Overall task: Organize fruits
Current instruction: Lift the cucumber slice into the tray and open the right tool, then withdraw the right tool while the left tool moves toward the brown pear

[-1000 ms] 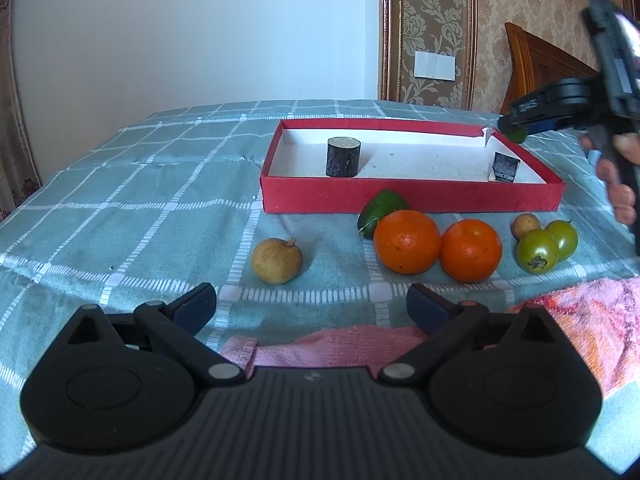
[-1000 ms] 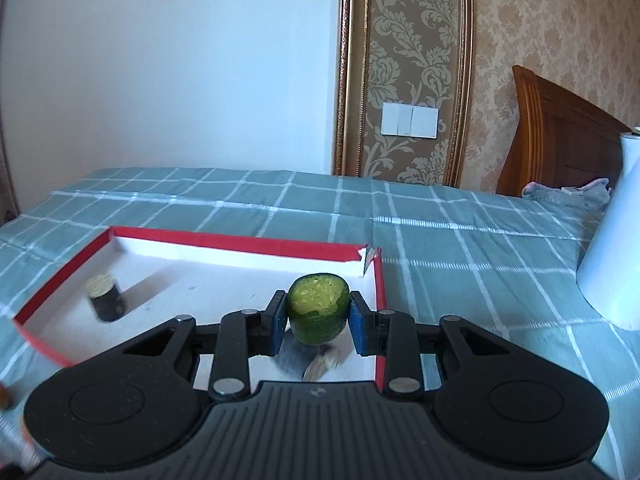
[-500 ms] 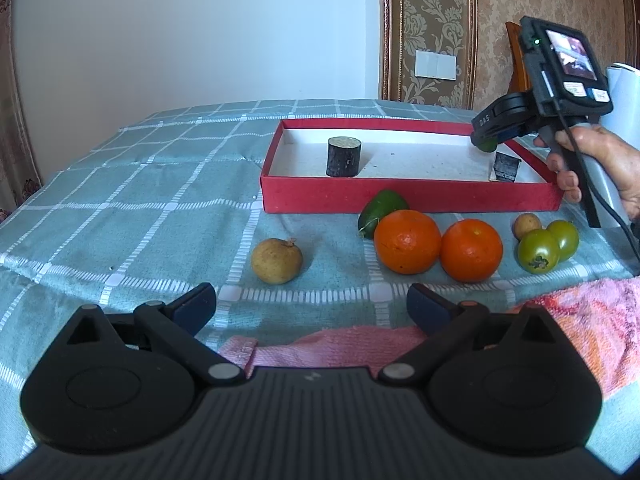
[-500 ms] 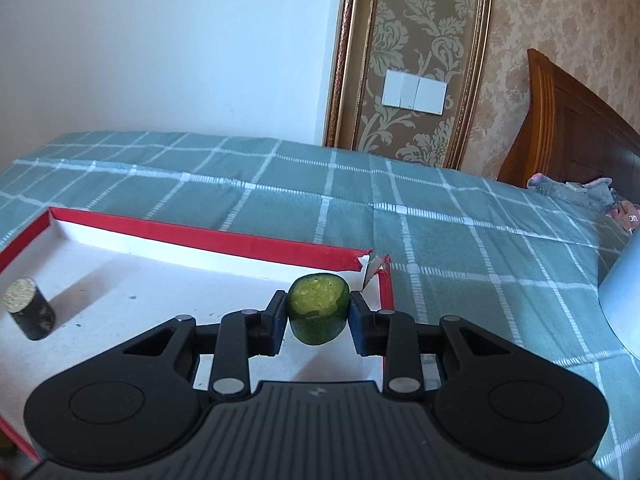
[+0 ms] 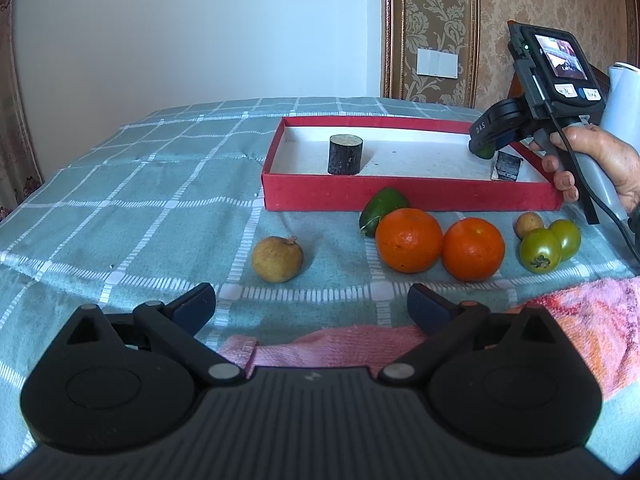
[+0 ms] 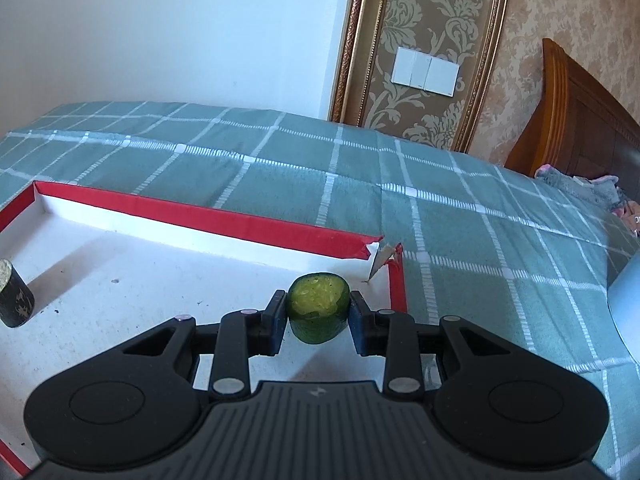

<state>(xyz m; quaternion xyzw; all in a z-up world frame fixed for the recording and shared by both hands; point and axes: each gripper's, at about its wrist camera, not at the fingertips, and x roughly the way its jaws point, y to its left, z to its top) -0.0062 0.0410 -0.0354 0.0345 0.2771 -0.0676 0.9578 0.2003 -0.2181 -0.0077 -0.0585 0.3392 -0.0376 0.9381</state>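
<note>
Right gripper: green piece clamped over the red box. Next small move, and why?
Probably lower it a little and open. The right gripper holds the green piece above the red box floor near its torn right corner, and the white floor just beneath looks bare.

Red box [image 5: 400,194], 2 orange oranges [image 5: 409,239], teal white-checked bedspread [image 5: 160,200], pink towel [image 5: 580,320]
</note>
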